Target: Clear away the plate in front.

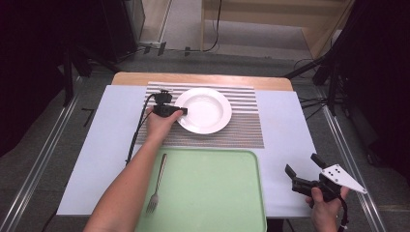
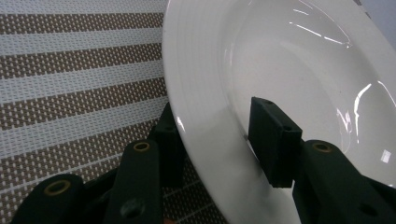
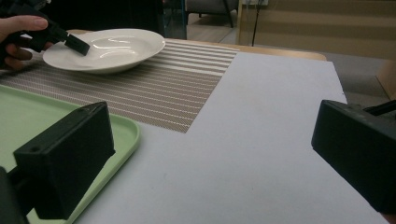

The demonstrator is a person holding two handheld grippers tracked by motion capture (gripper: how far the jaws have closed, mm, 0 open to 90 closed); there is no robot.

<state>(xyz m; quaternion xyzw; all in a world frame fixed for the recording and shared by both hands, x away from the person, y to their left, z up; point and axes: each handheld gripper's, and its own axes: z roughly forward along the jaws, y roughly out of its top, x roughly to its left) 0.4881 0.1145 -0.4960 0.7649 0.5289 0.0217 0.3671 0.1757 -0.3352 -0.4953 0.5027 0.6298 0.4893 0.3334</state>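
Plate (image 1: 205,110) sits on a striped mat (image 1: 241,130) toward the far side of the tabletop (image 1: 290,125), white, round and empty. The left gripper (image 1: 183,111) reaches in from the plate's left edge, carried by the person's left hand (image 1: 159,123), with its cable trailing off to the left. In the left gripper view the plate's rim (image 2: 205,121) runs between the two black fingers: one finger (image 2: 273,140) lies over the rim on the inside of the plate, the other (image 2: 168,144) sits below the rim against the mat (image 2: 70,84). The inner pad looks to be touching the rim; whether the lower one presses up against the underside I cannot tell, so the grip is not certain. The right gripper view shows the same from the side, with one dark finger (image 3: 77,44) laid over the near-left edge of the plate (image 3: 112,49).

The right gripper (image 1: 303,170) is held by the right hand (image 1: 329,205) over the near right corner of the tabletop, well apart from the plate. Its fingers stand wide open with nothing between them.

A green tray (image 1: 212,193) lies at the near edge, just this side of the mat, and a fork (image 1: 157,186) rests on its left part, tines toward the person.
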